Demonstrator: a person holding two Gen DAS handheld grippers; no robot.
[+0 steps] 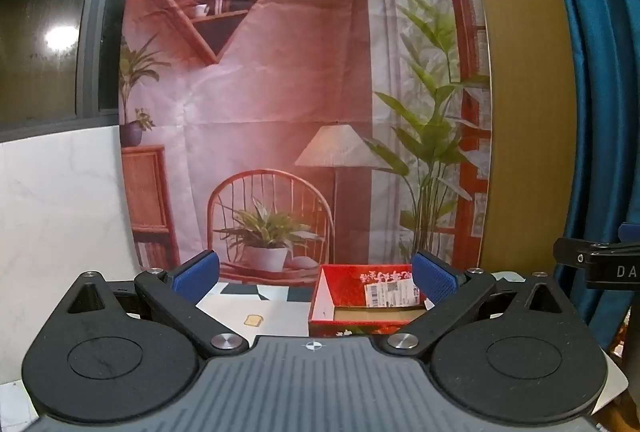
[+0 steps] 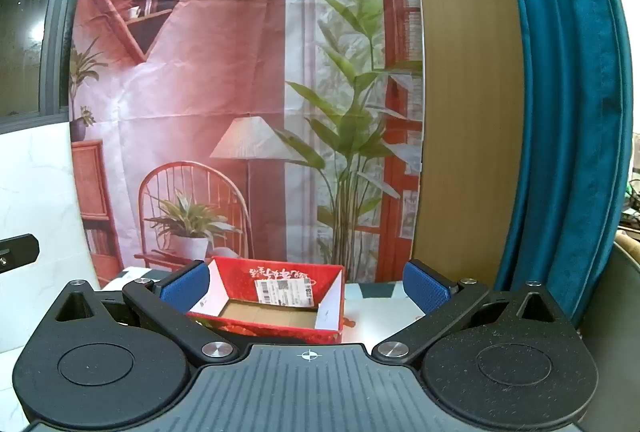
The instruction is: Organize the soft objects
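A red cardboard box (image 1: pixel 366 302) with a white shipping label stands open on the table, its brown floor bare. The left wrist view has it ahead and to the right; in the right wrist view the red box (image 2: pixel 276 302) sits ahead and a little left. My left gripper (image 1: pixel 316 278) is open, with blue pads wide apart and nothing between them. My right gripper (image 2: pixel 306 286) is open too, its left pad in front of the box's near left corner. No soft object shows in either view.
The white table top (image 1: pixel 264 312) carries dark geometric patches and a small toast-shaped picture (image 1: pixel 253 320). A printed room backdrop (image 1: pixel 280 92) hangs behind. A blue curtain (image 2: pixel 568 112) and a wooden panel (image 2: pixel 468 112) stand at the right, white marble wall at left.
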